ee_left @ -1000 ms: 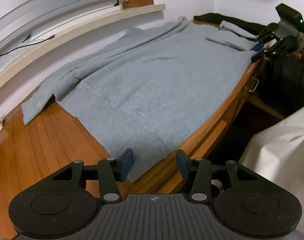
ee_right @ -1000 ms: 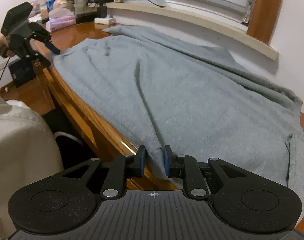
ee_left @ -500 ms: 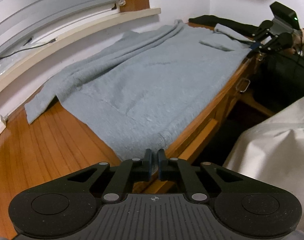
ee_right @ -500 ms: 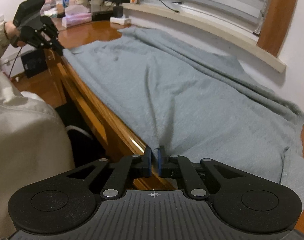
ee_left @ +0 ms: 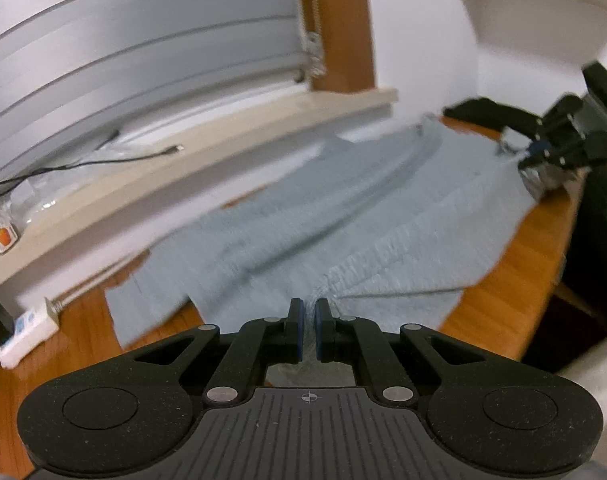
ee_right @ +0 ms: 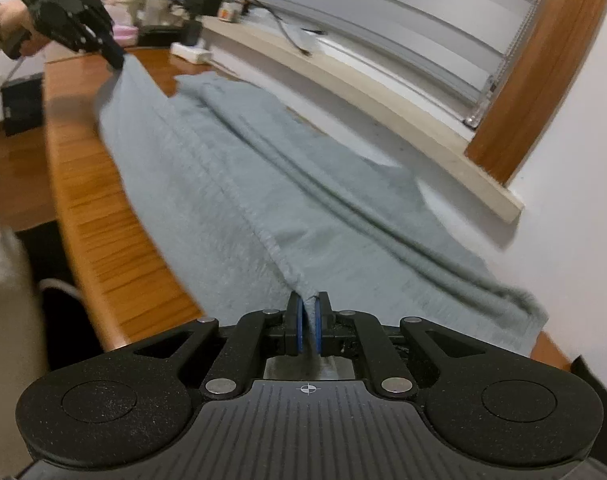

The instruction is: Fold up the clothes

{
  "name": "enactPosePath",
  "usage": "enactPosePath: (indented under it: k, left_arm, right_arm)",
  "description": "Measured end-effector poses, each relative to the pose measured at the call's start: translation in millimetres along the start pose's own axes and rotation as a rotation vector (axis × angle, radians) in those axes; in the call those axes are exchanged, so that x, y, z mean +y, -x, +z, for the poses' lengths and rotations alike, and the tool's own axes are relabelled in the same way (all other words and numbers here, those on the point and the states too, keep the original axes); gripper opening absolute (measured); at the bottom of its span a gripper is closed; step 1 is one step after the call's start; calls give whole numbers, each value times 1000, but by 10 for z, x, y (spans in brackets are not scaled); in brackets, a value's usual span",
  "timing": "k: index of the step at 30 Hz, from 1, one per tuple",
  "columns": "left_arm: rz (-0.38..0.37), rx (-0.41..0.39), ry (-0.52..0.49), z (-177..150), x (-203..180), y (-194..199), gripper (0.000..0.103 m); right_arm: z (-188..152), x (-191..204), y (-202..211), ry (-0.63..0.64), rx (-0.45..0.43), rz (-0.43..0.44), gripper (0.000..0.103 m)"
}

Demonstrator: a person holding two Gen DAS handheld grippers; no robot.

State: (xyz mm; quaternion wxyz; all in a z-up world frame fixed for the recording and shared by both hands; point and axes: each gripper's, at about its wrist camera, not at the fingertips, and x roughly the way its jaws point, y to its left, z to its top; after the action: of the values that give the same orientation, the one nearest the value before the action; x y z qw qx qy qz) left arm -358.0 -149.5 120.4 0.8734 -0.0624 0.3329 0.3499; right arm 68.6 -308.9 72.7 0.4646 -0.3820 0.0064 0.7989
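Pinching ribbed grey knit garment (ee_right: 231,184), both grippers, glossy wooden table (ee_right: 87,200)

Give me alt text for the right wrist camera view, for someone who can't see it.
The right hand-held gripper is shut on the near edge of a grey garment, lifted into a ridge running across a wooden table to the left hand-held gripper, which pinches its far end. A window sill with cables and bottles runs behind.

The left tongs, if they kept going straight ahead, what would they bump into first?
Probably more of the grey garment that the left tongs already pinch; it stretches ahead of them. Beyond it, likely the windowsill, though depth is unclear.
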Motion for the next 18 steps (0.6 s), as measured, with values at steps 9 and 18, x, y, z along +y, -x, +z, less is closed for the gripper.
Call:
enactPosePath:
  k: [9, 18]
  left_arm:
    - [27, 26, 135, 100, 338, -489, 10]
    - [48, -23, 288, -361, 331, -382, 21]
  right_arm:
    - [178, -241, -653, -51, -28, -146, 8]
    - [77, -97, -718, -180, -88, -256, 35]
